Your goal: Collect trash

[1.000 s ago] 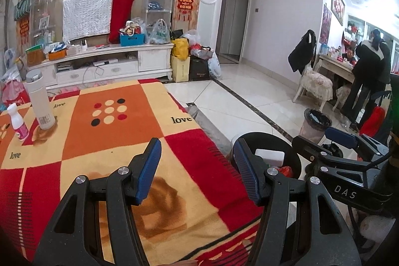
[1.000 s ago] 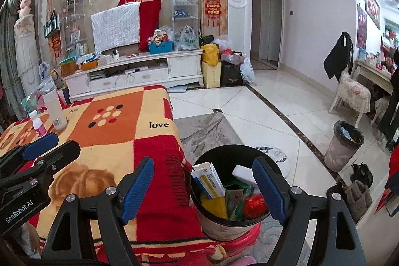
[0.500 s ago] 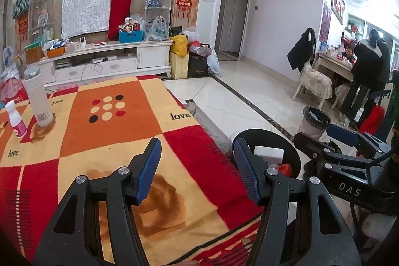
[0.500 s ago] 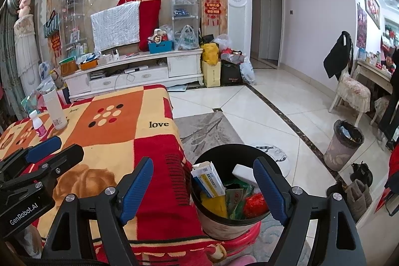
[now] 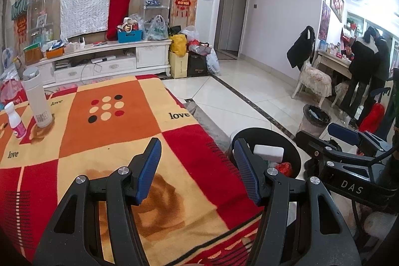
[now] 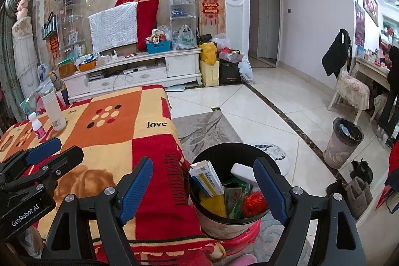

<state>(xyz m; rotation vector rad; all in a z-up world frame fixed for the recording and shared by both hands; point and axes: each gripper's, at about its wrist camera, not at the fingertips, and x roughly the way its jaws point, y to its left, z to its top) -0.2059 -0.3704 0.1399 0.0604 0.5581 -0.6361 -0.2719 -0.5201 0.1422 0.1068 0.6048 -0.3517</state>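
A black trash bin (image 6: 214,161) stands on a pink stool beside the table; it holds a white and blue box (image 6: 207,177), a white block (image 6: 240,170), green wrappers and a red crumpled piece (image 6: 255,200). My right gripper (image 6: 202,181) hovers above the bin's near side, open, with nothing between its fingers. My left gripper (image 5: 197,166) is open and empty over the near right part of the blanket-covered table (image 5: 104,141). The same bin (image 5: 294,151) shows past the left gripper's right finger. The right gripper (image 5: 344,138) also appears at the right of the left wrist view.
A white tumbler (image 5: 37,99) and a small white bottle with a pink label (image 5: 16,120) stand at the table's far left. A second lined bin (image 6: 345,142) sits on the tiled floor at right. Two people (image 5: 369,71) stand at a dresser beyond a chair (image 5: 311,81).
The left wrist view tilted up slightly a second ago and has held still since. The right gripper has stayed over the bin, open and empty.
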